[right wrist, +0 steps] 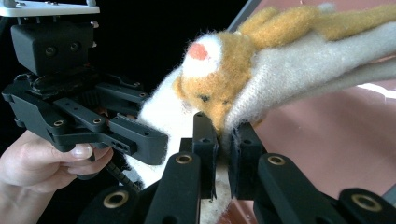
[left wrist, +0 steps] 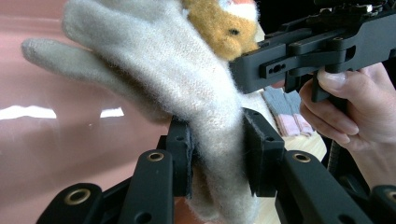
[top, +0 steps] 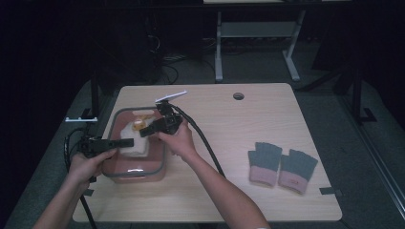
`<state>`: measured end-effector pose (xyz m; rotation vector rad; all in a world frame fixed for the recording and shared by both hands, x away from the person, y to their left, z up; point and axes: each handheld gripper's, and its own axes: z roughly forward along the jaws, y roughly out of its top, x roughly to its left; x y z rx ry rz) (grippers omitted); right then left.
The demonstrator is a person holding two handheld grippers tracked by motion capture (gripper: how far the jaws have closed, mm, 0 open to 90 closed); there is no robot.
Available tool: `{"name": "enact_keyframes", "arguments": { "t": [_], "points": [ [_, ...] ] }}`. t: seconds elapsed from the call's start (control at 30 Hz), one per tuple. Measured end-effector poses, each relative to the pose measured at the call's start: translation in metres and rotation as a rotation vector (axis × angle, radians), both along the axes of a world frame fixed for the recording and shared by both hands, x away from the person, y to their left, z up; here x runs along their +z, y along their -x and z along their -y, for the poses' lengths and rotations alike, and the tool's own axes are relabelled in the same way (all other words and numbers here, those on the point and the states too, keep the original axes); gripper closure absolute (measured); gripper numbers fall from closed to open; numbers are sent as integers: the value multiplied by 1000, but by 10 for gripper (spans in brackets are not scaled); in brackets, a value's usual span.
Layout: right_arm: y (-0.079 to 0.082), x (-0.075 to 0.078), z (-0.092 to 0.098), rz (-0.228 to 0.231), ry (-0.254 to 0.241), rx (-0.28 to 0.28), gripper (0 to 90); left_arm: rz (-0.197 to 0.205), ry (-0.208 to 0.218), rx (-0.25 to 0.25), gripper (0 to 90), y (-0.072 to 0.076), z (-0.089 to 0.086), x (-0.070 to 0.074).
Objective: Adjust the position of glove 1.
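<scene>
Two grippers over pink bin (top: 157,168), left gripper (left wrist: 217,154) pinching cream glove (left wrist: 187,84), right gripper (right wrist: 223,154) clamping same glove at its orange animal face (right wrist: 224,88).

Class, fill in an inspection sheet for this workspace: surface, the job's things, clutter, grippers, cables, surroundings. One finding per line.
Surface: light wooden table with a round hole near its far edge.
Job's things: cream fuzzy glove with an orange animal face, held over the pink bin.
Clutter: a pair of grey and pink gloves lying flat at the right.
Grippers: left gripper shut on the cream glove; right gripper shut on the same glove beside the face.
Cables: black cable trails from the right gripper across the table.
Surroundings: dark room, another table's legs behind.
</scene>
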<state>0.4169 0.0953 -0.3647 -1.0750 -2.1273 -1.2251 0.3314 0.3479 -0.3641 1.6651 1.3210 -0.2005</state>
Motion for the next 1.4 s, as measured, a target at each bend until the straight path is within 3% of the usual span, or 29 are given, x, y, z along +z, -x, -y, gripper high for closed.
{"name": "enact_keyframes", "arguments": {
  "t": [0.33, 0.77, 1.07, 1.17, 1.23, 1.4],
  "points": [
    [-5, -17, -5, -24, 38, 5, 826, -38, -25, 4, 664, -4, 1, -14],
    [-8, -40, -15, -60, 125, 27, 821, -94, -102, -11, 663, -9, 3, -32],
    [-5, -37, -22, -15, 205, 28, 806, -112, -151, -2, 663, -10, 6, -35],
    [-4, -36, -24, 11, 237, 44, 787, -122, -184, -4, 662, -10, 8, -35],
    [-3, -34, -24, 26, 266, 53, 772, -122, -176, 0, 662, -10, 8, -38],
    [-2, -32, -22, 40, 306, 69, 744, -146, -210, 14, 662, -11, 11, -44]
  ]
}}
